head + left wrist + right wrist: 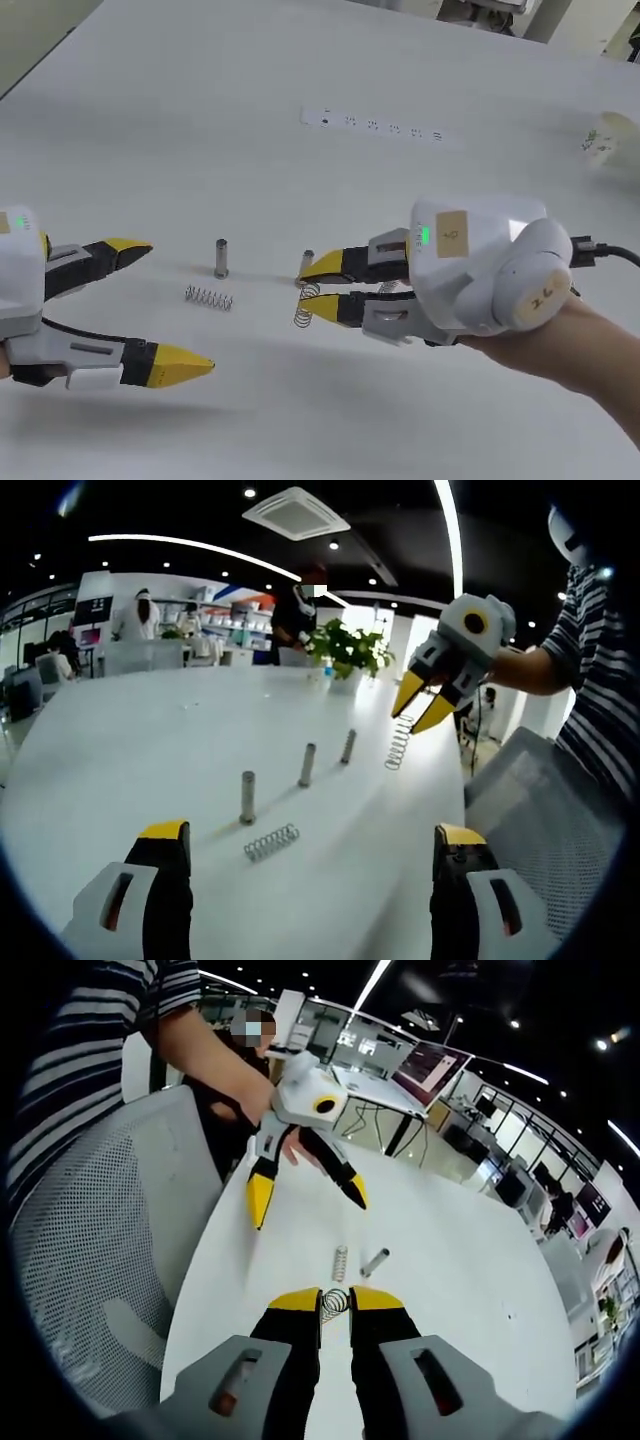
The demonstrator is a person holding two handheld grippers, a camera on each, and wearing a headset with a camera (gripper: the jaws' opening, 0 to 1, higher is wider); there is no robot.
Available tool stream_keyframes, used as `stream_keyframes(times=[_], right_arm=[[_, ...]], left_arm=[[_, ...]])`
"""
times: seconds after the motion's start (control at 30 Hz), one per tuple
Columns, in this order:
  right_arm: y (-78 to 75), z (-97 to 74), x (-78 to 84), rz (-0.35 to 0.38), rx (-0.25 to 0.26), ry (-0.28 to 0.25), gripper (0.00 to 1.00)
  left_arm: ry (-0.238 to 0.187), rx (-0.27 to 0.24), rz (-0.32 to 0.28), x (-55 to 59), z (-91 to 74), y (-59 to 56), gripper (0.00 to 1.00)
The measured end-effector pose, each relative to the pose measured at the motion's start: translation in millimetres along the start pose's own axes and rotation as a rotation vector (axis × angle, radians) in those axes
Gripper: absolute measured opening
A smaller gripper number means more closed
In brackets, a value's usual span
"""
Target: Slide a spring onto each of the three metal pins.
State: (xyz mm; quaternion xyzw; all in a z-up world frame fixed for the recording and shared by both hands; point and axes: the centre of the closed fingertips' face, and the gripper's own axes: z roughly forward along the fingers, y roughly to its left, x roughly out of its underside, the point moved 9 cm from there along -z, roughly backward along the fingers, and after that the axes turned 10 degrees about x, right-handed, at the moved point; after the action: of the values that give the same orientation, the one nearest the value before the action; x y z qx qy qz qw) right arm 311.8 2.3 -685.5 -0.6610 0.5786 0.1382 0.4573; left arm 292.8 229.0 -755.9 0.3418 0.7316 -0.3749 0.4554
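Three metal pins stand upright in a row on the white table (200, 120). Taken from the left gripper view, we label them near pin (247, 797), middle pin (307, 765) and far pin (348, 746). None carries a spring yet. One loose spring (271, 842) lies flat just beside the near pin. We see the right tool (304, 288) closed almost fully on a second spring (304, 316), near the far pin. The left tool (181, 306) hovers wide open and empty near the loose spring. A power strip (372, 124) lies well beyond.

First pin (247, 797), second pin (307, 765), third pin (348, 746), upright, bare, in line, loose spring (271, 842) lying alongside, held spring (398, 743) in jaws
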Motion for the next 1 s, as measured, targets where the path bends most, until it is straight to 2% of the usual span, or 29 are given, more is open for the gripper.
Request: stream_keyframes(times=[0.27,0.43,0.6,1.0], right_arm=[[-4.2,1.0,6.9,0.017,0.023,0.016,0.08],[-4.5,3.1,9.7,0.019,0.02,0.026,0.08],[-7.1,6.0,11.2,0.015,0.022,0.034,0.08],[-25.6,15.0,18.4,0.035,0.074,0.06,0.08]], left_arm=[[-0.016,-0.019,-0.009,0.9,-5.7,0.8,0.98],[-0.002,-0.022,-0.013,3.6,-7.4,0.5,0.98],[-0.011,-0.033,-0.018,4.0,-8.7,1.4,0.98],[-0.007,-0.039,-0.027,6.1,-11.6,1.4,0.98]])
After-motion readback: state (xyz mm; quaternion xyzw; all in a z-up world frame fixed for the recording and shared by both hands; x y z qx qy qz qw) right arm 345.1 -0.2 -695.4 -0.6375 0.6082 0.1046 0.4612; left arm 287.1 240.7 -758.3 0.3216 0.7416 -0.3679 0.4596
